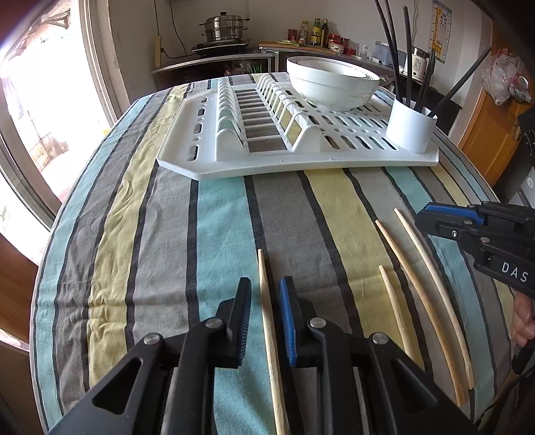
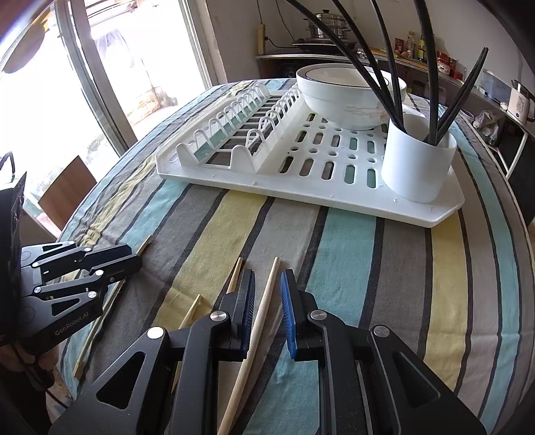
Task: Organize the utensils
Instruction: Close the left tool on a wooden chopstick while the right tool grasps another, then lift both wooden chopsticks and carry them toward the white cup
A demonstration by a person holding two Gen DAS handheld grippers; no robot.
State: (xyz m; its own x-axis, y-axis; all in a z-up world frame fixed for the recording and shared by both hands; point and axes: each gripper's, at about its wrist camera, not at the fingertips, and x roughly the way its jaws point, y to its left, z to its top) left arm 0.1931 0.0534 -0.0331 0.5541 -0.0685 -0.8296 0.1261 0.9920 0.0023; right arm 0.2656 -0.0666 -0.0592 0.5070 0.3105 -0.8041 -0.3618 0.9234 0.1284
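Note:
Several pale wooden chopsticks lie on the striped tablecloth. My left gripper is open, its fingers on either side of one chopstick without gripping it. Three more chopsticks lie to its right. My right gripper is open too, straddling another chopstick; it also shows in the left wrist view. A white utensil cup holding several black chopsticks stands on the near right corner of the white dish rack.
A stack of white bowls sits on the rack behind the cup. The round table's edge curves close on the left, by a bright window. A counter with pots and bottles is behind the table.

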